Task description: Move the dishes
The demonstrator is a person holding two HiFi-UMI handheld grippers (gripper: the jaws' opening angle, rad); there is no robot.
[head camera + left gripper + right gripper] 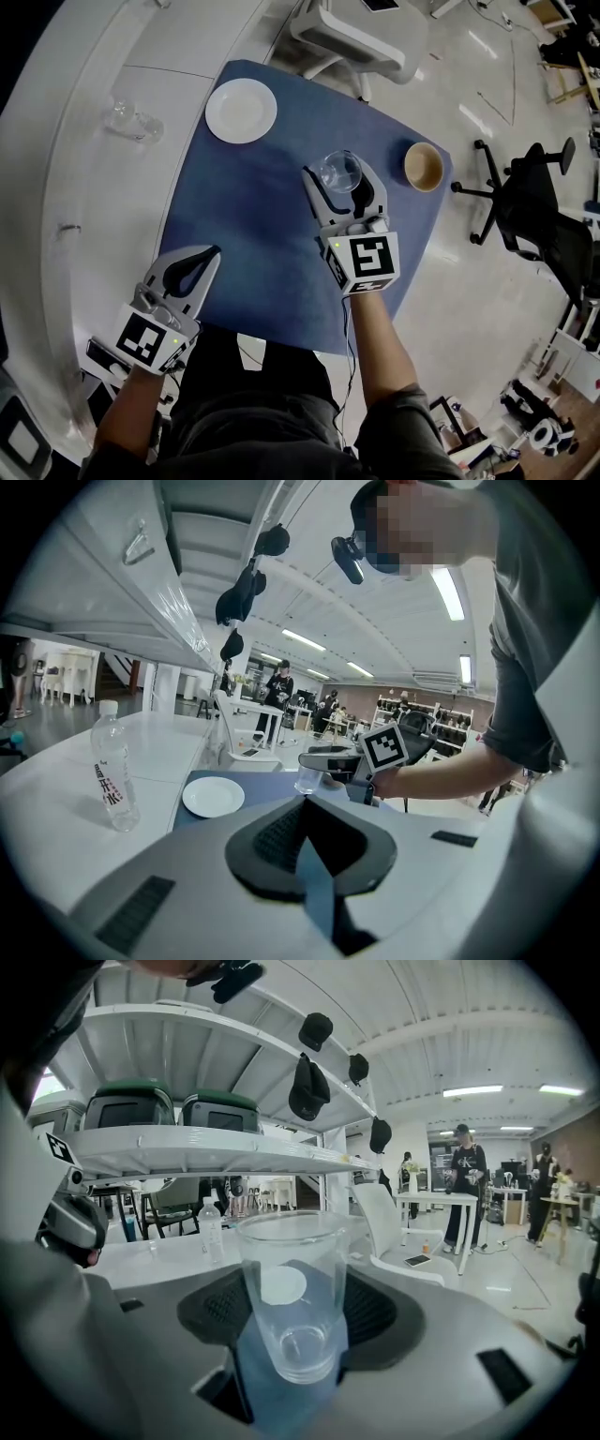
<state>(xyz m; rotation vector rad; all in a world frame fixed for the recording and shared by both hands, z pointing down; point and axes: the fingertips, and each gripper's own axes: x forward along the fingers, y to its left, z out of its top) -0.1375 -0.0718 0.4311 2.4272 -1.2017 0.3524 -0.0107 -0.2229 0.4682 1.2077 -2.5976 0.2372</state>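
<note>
- White table (112, 56) carries a blue mat (253, 253).
- Right claw (341, 183) clamps a clear glass tumbler (292, 1297) upright, above the mat's middle.
- Left claw (212, 253), jaws pressed together and empty, hangs over the mat's near left edge.
- White plate (241, 111) lies at the mat's far left corner.
- Tan bowl (424, 166) sits at its far right corner.

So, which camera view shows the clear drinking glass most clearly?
The right gripper view: the clear drinking glass stands upright and empty, large in the middle, held by the right gripper. The head view shows it from above, mostly the rim. The left gripper view shows it small and far away.
</note>
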